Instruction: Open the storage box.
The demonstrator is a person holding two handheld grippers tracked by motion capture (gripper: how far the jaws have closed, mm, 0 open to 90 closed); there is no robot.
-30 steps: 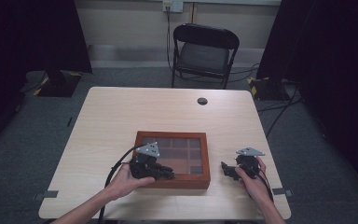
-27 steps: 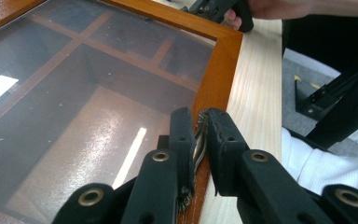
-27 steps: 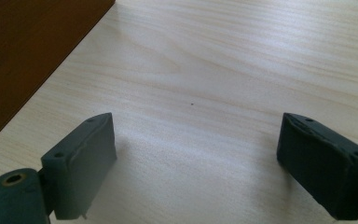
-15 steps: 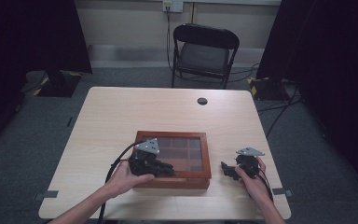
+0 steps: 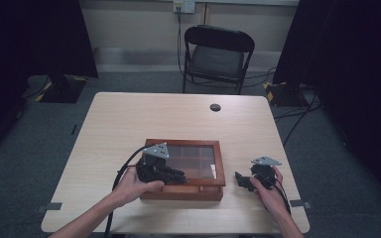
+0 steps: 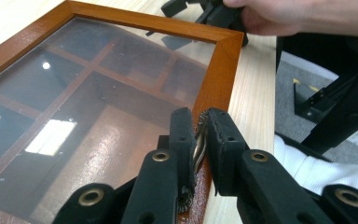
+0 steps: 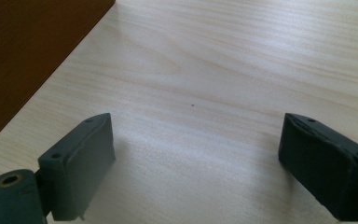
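With the left gripper (image 6: 199, 135) pinching the metal clasp (image 6: 198, 140) at the near edge of the glass-lidded box (image 5: 183, 168), lift gently while the right gripper (image 7: 196, 168), jaws spread, waits on the desk (image 5: 178, 119).

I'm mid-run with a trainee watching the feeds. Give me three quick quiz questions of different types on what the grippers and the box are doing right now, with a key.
1. True or false: the right gripper has its jaws wide apart over the bare table, holding nothing.
2. What is the left gripper closed on? A) the chair leg B) a small metal clasp at the front edge of the wooden box C) the black cap on the table
3. Fill in: the lid of the wooden box is a pane of ____ in a wooden frame.

Key: 1 true; 2 B; 3 glass (the divided compartments show through it in the left gripper view).
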